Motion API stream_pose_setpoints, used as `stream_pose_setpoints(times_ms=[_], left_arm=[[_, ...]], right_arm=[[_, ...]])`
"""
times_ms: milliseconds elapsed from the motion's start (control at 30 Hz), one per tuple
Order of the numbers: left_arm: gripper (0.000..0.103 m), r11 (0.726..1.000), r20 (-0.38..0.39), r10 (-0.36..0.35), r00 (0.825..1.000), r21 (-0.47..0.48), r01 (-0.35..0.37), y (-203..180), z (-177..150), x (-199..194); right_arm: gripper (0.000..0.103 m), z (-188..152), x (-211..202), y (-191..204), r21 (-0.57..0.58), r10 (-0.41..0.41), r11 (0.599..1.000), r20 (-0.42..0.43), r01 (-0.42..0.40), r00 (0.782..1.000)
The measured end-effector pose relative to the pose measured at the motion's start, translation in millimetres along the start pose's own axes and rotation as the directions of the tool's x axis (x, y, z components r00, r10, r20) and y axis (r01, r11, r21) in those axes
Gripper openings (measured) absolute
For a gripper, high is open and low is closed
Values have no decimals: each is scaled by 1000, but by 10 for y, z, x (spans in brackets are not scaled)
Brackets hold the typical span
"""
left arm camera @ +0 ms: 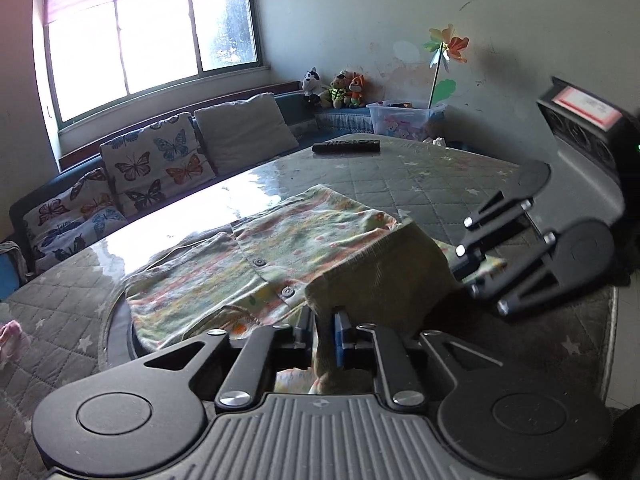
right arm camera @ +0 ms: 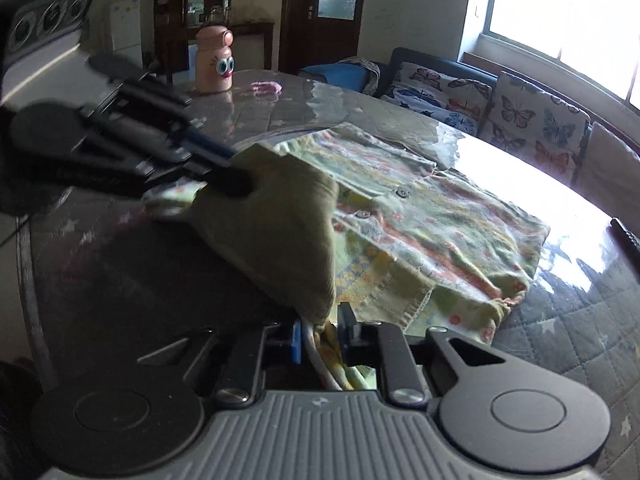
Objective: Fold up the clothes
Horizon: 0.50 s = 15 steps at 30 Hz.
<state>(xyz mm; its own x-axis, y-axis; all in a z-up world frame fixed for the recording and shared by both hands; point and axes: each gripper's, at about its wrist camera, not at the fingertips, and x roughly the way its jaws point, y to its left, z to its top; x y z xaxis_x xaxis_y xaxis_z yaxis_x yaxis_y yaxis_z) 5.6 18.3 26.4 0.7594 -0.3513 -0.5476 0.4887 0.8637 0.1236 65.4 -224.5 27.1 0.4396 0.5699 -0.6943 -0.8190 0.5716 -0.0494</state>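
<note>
I can read no brand or wording anywhere; the red-bordered white label (left arm camera: 585,105) on the other tool's body is too blurred to make out, and the markings on the black remote control (left arm camera: 346,146) are illegible.

My left gripper (left arm camera: 323,330) has its black jaws nearly together, clamping a fold of the olive-green knitted cloth (left arm camera: 384,272). My right gripper (right arm camera: 325,330) is likewise pinched almost closed on the olive cloth's other corner along with some patterned fabric bunched between its pads. Seen from the left camera, the right tool comes in from the right edge, partly cut off; from the right camera the left tool is motion-blurred and its tips sink into the cloth.

The olive cloth hangs stretched between the two grippers, raised above the glossy glass-covered grey quilted table (left arm camera: 420,176). Beneath and beyond it lies one pale green, orange-flecked buttoned child's garment (left arm camera: 248,256), spread flat on the table, its near edge hidden by the lifted cloth. I count two buttons on it.

Further off: three soft toys (left arm camera: 334,89) on the bench, one paper pinwheel (left arm camera: 446,46), one clear plastic box (left arm camera: 404,119), three butterfly-print cushions (left arm camera: 158,162), one plain cushion (left arm camera: 244,132), and one pink big-eyed bottle-shaped container (right arm camera: 214,60) beside a small pink scrap I cannot identify.
</note>
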Motion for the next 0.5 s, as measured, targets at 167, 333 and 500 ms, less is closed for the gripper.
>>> stream_pose_setpoints(times_ms=[167, 333, 500], left_arm=[[46, 997, -11, 46, 999, 64, -45, -94, -227, -233], [47, 977, -51, 136, 989, 171, -125, -189, -431, -196], [34, 952, -72, 223, 972, 232, -201, -137, -548, -25]], right_arm=[[12, 163, -53, -89, 31, 1, 1000, 24, -1, 1000], [11, 246, -82, -134, 39, -10, 999, 45, 8, 999], [11, 245, -91, -167, 54, -19, 998, 50, 17, 999]])
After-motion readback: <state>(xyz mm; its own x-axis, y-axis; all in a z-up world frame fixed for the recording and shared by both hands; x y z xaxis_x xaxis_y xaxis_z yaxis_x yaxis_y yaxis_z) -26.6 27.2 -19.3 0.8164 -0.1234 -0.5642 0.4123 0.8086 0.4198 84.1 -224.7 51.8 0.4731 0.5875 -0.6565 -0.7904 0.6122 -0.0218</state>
